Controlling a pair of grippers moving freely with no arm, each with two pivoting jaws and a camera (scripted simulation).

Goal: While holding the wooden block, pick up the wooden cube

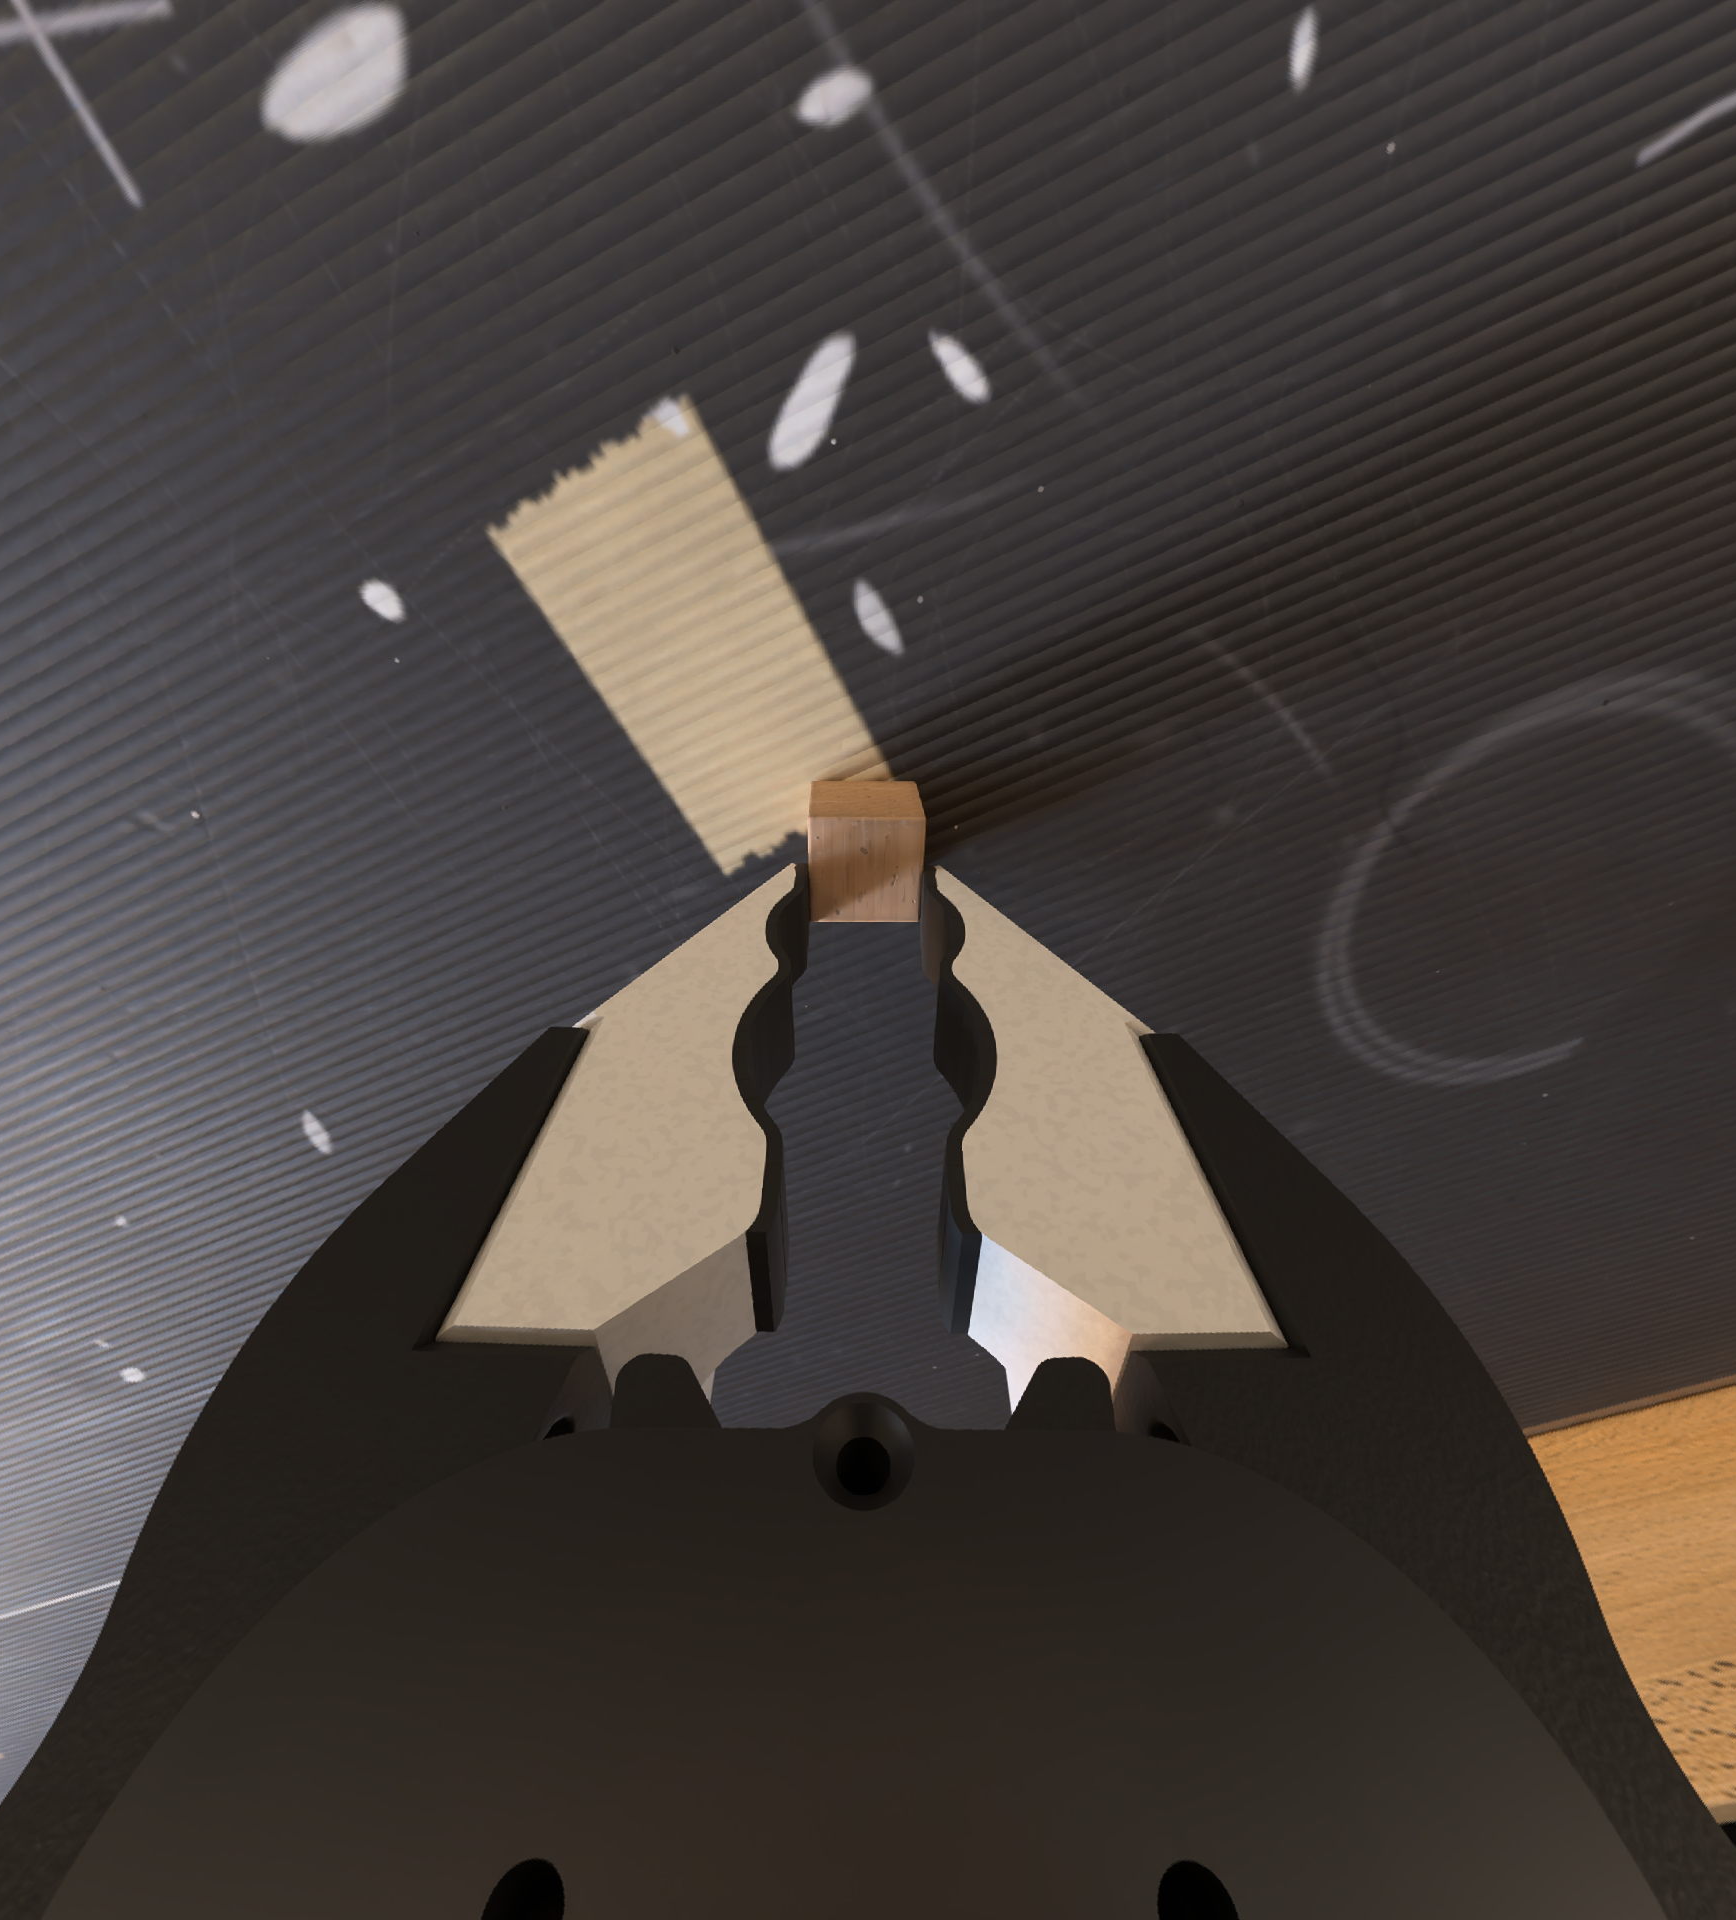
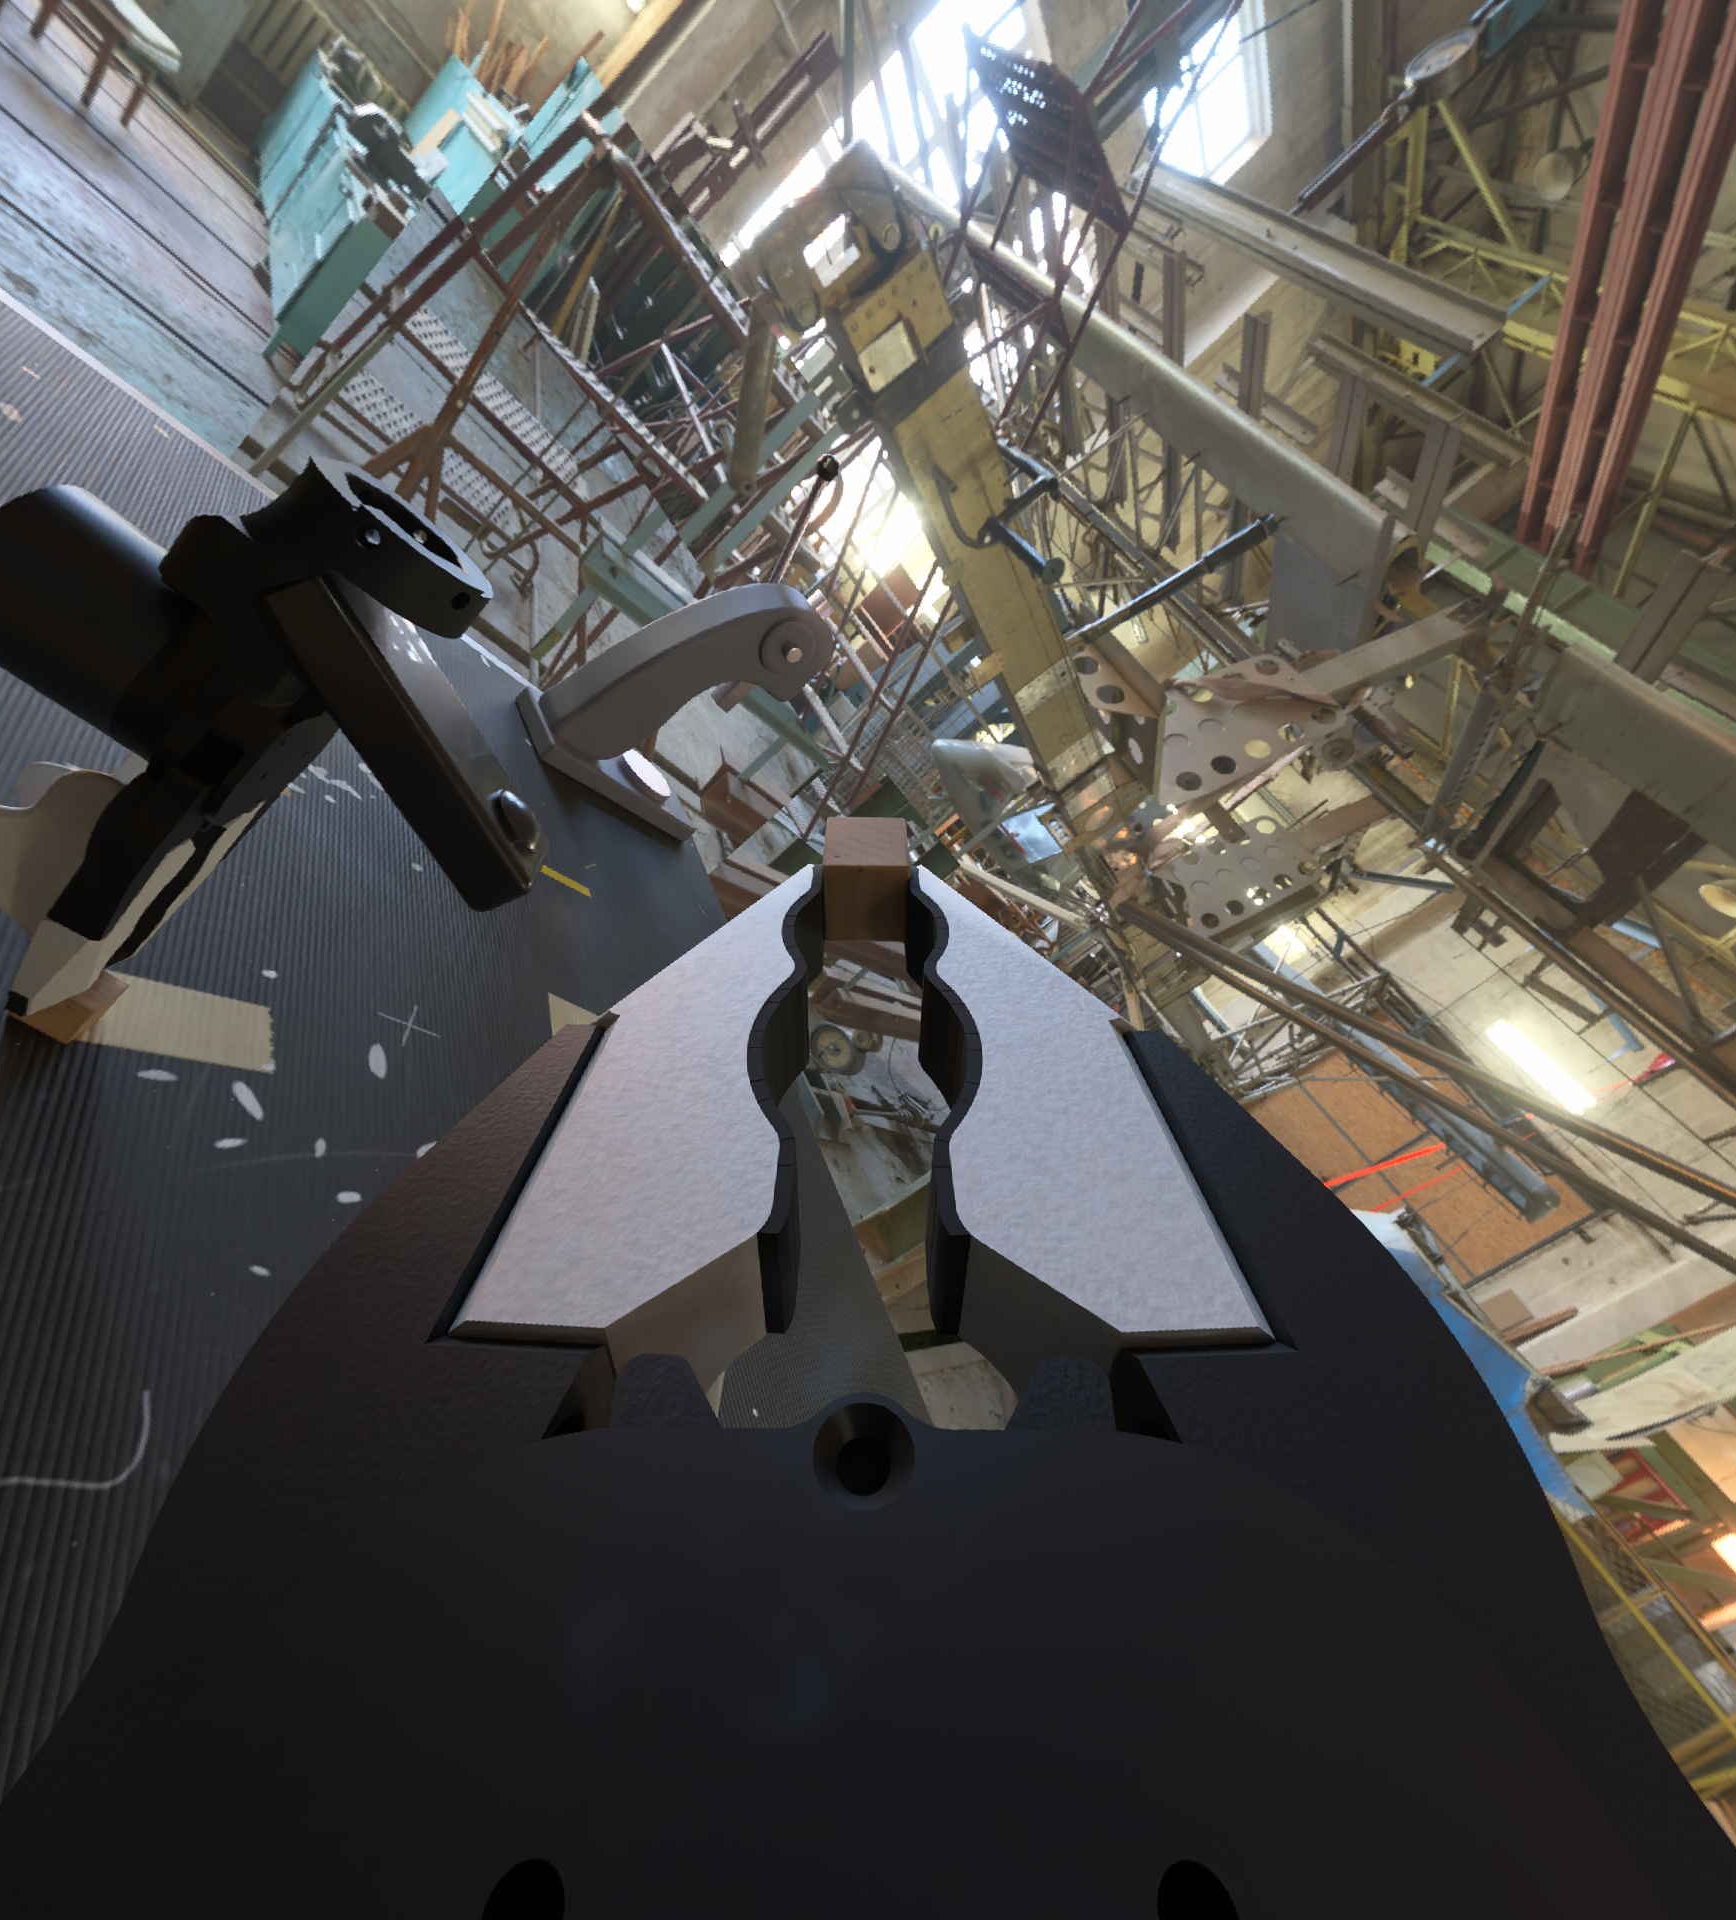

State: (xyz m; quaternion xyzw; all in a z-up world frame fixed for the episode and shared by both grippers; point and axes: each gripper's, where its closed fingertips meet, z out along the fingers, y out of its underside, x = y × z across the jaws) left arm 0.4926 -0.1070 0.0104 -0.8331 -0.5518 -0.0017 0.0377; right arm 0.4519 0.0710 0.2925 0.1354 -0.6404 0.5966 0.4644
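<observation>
Cube first: the wooden cube [image 1: 864, 868] sits on the dark ribbed mat [image 1: 220, 727], at the near end of a strip of tan tape [image 1: 677, 644] that runs away toward 11 o'clock. It is pale, fine-grained, equal-sided with no long axis, one flat face square to the left wrist camera. The left gripper [image 1: 864, 904] has its fingertips on either side of the cube, the left tip touching, the right just beside; whether it truly pinches I cannot tell. The right gripper [image 2: 866, 894] pinches the wooden block [image 2: 866, 878], darker reddish-brown, its long axis pointing up toward 12 o'clock, off the mat. A grey clamp [image 2: 677, 675] stands at the mat's edge.
</observation>
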